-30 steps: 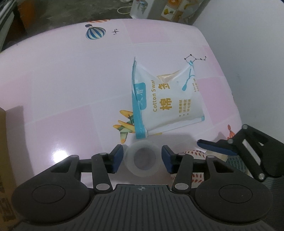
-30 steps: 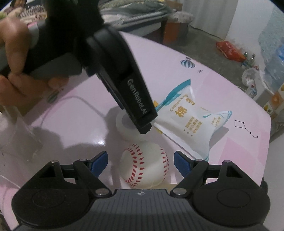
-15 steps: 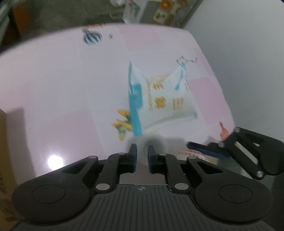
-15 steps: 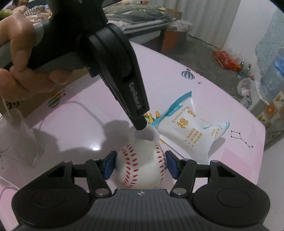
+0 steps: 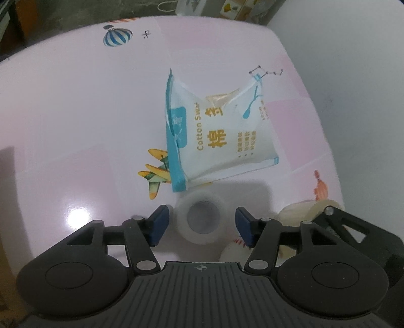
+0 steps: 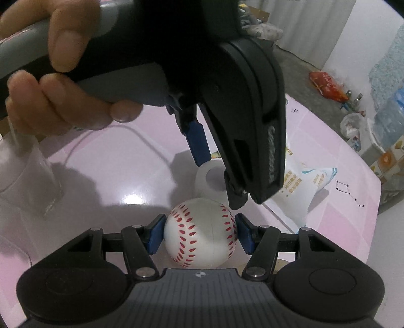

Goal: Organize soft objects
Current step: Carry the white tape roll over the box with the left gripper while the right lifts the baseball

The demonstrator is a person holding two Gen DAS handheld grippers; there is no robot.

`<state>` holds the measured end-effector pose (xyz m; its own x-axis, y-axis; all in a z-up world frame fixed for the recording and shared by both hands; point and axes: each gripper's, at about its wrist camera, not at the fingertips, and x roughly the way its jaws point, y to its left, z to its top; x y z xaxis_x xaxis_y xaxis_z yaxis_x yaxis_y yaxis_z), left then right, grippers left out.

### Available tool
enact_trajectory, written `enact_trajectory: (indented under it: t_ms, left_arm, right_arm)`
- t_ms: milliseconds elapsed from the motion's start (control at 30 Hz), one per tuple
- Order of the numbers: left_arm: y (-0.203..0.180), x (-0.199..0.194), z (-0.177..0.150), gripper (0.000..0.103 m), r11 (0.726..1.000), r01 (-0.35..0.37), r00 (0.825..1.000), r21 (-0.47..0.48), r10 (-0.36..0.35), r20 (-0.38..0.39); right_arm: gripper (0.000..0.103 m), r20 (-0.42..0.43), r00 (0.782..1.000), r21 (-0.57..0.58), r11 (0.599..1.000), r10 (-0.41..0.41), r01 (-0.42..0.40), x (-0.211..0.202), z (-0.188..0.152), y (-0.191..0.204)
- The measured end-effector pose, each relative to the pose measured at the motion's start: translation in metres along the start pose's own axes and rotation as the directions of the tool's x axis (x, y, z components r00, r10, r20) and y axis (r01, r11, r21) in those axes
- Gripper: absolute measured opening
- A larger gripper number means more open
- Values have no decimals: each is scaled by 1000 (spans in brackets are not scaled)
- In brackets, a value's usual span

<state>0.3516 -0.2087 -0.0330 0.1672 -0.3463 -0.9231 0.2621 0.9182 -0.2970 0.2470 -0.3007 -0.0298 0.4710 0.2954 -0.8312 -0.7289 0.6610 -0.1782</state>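
A white soft ring-shaped roll (image 5: 200, 220) lies on the pink table between the open blue pads of my left gripper (image 5: 201, 226), which do not touch it. It also shows in the right wrist view (image 6: 210, 180). A white-and-blue cotton swab bag (image 5: 217, 136) lies just beyond it. My right gripper (image 6: 200, 233) is shut on a white baseball with red stitching (image 6: 201, 239), held just above the table. The left gripper's body (image 6: 242, 106) hangs above the roll in the right wrist view. The ball's edge shows in the left wrist view (image 5: 233, 251).
A clear plastic cup (image 6: 27, 176) stands at the left of the right wrist view. A roll of beige tape (image 5: 303, 212) lies behind my right gripper's arm. The table's far edge (image 5: 202, 19) borders a dark floor with boxes and bags.
My left gripper shut half a second ago and has reopened around the roll. My right gripper closed on the baseball and holds it.
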Motion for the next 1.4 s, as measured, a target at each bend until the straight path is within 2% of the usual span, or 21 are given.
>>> enact_trajectory:
  t_ms: [133,400,533,700,900,1167,1267,1400]
  left_arm:
    - [-6,6,-2,49,998,-40,999,43,40,1]
    - [-8,0,-9,48,995,-76,996,72,72,51]
    - [-5,-22,-17,48,997,-58,995,56,53,89]
    - [-5,-76,-41,47,998,-44,982,48,35,185]
    - [6,-162,-96,47,1000,-1,944,18,-5,331]
    - [43,-260,-182,47,1000,24,857,-9,-16,515]
    - [57,-272,-208,47,1000,10,839,-19,2,544]
    - [81,-268,-225,47,999,6,826,-41,18,563]
  right_arm:
    - [37,13,1000,0,1000,3,-3,0,-4,-2]
    - [37,47,999,11,1000,-3,3,-7,-11,1]
    - [37,88,996,14,1000,-19,18,-25,-12,7]
    - [37,167,984,37,998,-56,50,-67,-14,18]
    - [37,276,957,73,995,-88,70,-132,-24,43]
    - [37,418,905,76,996,-73,46,-210,-23,91]
    - [37,456,889,70,998,-33,1,-224,-10,105]
    - [37,490,871,55,997,28,-63,-227,21,116]
